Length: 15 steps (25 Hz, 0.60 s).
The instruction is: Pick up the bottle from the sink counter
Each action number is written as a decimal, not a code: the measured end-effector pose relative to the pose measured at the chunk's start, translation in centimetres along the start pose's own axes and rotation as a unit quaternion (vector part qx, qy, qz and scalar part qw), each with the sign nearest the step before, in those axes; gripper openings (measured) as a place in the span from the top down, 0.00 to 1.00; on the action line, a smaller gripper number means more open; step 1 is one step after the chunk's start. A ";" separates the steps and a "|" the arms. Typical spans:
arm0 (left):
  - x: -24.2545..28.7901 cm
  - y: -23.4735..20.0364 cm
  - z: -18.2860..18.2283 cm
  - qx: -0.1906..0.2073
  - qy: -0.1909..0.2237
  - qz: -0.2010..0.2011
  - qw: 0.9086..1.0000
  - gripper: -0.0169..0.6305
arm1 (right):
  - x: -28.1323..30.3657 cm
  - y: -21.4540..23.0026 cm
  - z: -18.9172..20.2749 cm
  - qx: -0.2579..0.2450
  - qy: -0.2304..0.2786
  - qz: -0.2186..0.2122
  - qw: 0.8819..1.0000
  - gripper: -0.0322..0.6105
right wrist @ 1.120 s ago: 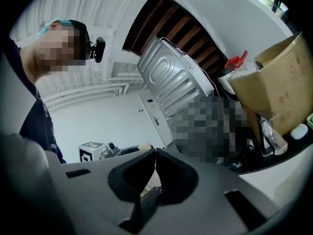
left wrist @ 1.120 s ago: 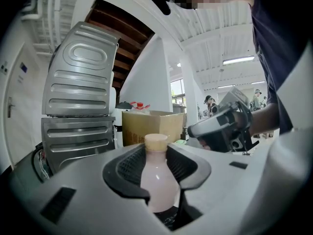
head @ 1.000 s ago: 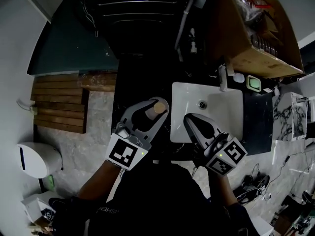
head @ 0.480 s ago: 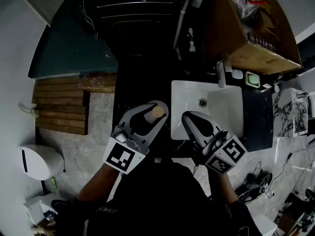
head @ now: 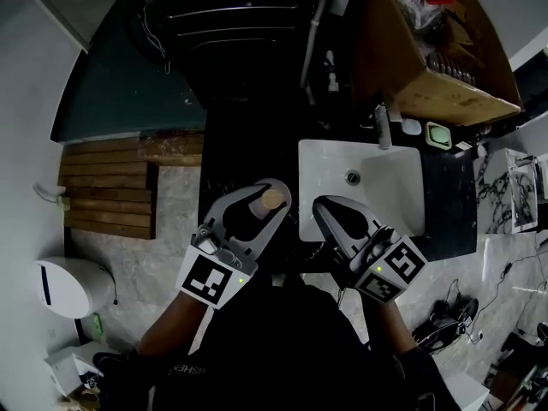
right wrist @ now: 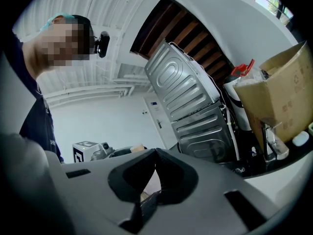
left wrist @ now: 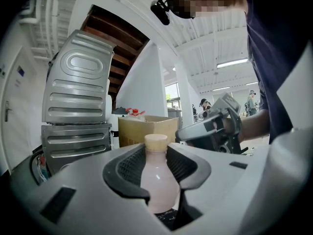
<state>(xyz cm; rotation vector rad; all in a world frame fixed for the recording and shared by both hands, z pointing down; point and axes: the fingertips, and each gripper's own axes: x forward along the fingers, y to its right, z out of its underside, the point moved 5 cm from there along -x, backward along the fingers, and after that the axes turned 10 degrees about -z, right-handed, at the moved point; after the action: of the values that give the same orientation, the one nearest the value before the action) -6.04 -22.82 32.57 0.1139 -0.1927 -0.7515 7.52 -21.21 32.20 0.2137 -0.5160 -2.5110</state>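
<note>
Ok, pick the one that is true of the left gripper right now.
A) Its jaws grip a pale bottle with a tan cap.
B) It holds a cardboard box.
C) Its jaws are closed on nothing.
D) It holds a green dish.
A: in the left gripper view, the left gripper has a jaw pressed on either side of the bottle, whose tan cap stands above them.

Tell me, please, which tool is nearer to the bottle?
Left. The left tool is clamped on the bottle; the right tool sits to its right, apart from it, jaws together and empty.
</note>
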 end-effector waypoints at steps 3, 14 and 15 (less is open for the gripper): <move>-0.3 0.2 -0.1 -0.003 0.000 0.000 1.000 0.76 | -0.1 -0.4 0.1 -0.002 -0.002 -0.002 1.000 0.91; -1.3 0.6 -0.2 -0.008 0.003 -0.001 1.000 0.76 | -0.3 -1.2 0.8 0.001 -0.001 0.001 1.000 0.91; -1.4 0.6 -0.2 -0.008 0.003 0.000 1.000 0.76 | -0.3 -1.2 0.9 0.001 -0.001 0.001 1.000 0.91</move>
<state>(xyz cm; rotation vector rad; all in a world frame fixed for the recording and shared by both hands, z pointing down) -6.62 -21.43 32.32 0.1004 -0.1809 -0.7532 6.93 -19.81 32.51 0.2114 -0.5198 -2.5087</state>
